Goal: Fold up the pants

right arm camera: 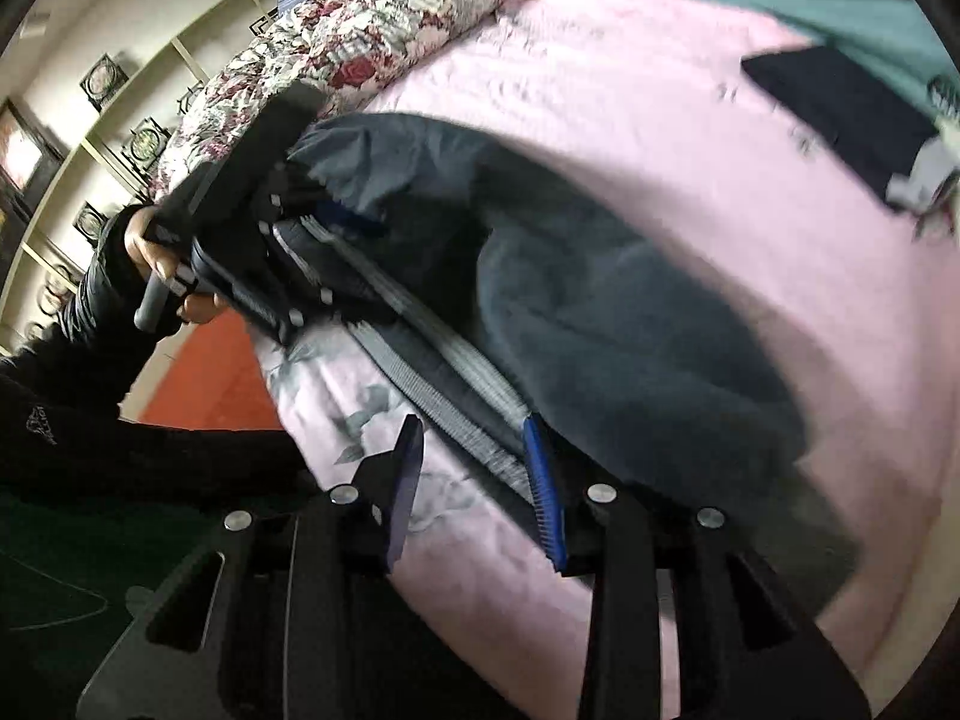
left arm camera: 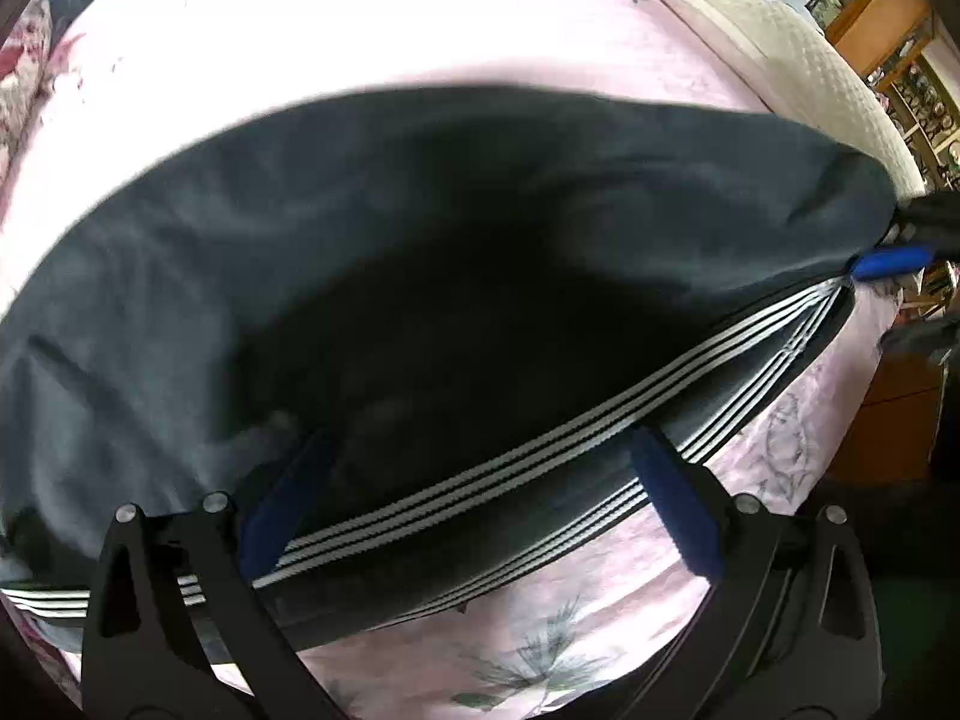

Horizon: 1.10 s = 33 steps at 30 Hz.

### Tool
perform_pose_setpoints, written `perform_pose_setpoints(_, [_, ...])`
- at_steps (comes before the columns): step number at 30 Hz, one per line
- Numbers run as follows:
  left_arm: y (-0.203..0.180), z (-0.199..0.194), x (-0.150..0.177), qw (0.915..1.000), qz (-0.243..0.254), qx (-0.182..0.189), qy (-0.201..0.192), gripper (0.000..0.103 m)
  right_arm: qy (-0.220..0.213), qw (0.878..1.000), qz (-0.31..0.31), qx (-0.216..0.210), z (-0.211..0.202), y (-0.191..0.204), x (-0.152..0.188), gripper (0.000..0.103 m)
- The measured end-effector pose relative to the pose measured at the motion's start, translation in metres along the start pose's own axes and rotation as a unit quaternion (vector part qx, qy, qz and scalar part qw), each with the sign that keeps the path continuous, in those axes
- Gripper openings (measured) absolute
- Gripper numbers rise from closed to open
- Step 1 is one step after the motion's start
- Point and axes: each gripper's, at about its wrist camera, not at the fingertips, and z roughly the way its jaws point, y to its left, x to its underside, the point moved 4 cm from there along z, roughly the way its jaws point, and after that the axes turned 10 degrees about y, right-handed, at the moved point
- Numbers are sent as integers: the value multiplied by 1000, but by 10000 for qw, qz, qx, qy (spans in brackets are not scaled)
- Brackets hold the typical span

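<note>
Location: on the pink bed (left arm camera: 420, 24), one pair of pants (left arm camera: 420, 276) lies spread along the near edge.
Progress: fold underway; upper layer raised and billowing, not yet laid flat.
Remaining: lay the layer down, align the edges, make further folds (judged).
Left gripper (left arm camera: 474, 504): jaws spread wide, striped seam (left arm camera: 540, 450) between them, no pinch.
Right gripper (right arm camera: 474, 480): jaws apart, one finger touching the striped edge; hold uncertain.
Count: two grippers; one pants; three white stripes per band; another dark garment (right arm camera: 840, 114) well apart.
</note>
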Motion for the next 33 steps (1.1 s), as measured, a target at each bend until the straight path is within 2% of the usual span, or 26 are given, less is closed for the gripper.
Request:
perform_pose_setpoints(3, [-3,0,5,9999,137,-84,-39,101,120,9997,-63,178,0,-2,-5,36])
perform_pose_setpoints(7, [-3,-1,10,9996,242,-112,16,101,736,9961,-37,495,23,-14,2,36])
perform_pose_setpoints(9, [-3,-5,13,9997,219,-78,47,101,924,9949,-126,395,25,-10,11,36])
perform_pose_setpoints(12, [-5,-22,16,9994,42,339,-59,101,1143,9932,-161,145,34,-4,21,35])
perform_pose_setpoints(13, [-14,-28,13,9985,122,512,-126,101,1145,9934,-77,38,34,-6,23,35])
perform_pose_setpoints(15, [-34,-32,10,9971,367,633,-217,101,1059,9942,63,-153,32,-12,23,35])
perform_pose_setpoints(19, [-83,-25,0,9908,930,955,-248,101,897,9952,159,-363,24,-14,24,36])
perform_pose_setpoints(21, [-97,-21,-5,9880,1001,1136,-298,101,835,9945,212,-602,20,-14,25,36])
perform_pose_setpoints(24, [-105,-18,-11,9880,953,1141,-416,101,806,9931,283,-798,16,-18,30,37])
perform_pose_setpoints(27, [-103,-13,-20,9834,735,1642,-248,101,735,9913,338,-1042,11,-23,35,37])
perform_pose_setpoints(30, [-108,0,-22,9877,800,1345,-64,101,696,9918,193,-1056,0,-22,40,39])
perform_pose_setpoints(33, [-116,4,-10,9917,906,916,8,101,406,9950,10,-916,-24,-21,39,43])
